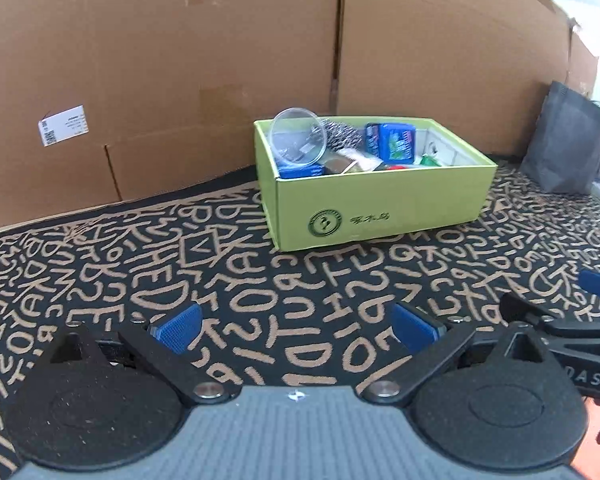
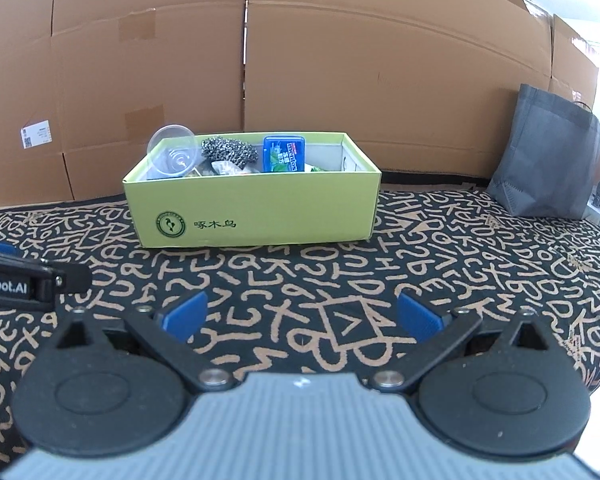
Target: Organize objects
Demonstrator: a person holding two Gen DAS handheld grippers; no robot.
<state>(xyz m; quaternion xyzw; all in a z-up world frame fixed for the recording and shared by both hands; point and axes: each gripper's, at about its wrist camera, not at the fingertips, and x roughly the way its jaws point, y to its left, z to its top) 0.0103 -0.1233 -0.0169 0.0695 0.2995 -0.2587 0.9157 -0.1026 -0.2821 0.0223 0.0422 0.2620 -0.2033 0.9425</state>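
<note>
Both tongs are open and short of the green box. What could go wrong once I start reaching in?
1. The clear plastic cup leans tilted over the green box corner; a nudge could tip it out.
2. Items are crowded: the steel scourer touches the blue mint tin, so wide-open left tongs or right tongs may catch a neighbour.
3. The two tongs sit close side by side and might collide.

green box [image 2: 260,216]: round green bird logo, "啄木鸟" on front wall | left gripper [image 2: 4,284]: "Robot.AI" on its side | right gripper [image 1: 588,378]: "DAS", partly cut off | blue tin [image 2: 284,155]: "mentos" | white carton label [image 2: 35,133]: unreadable
</note>
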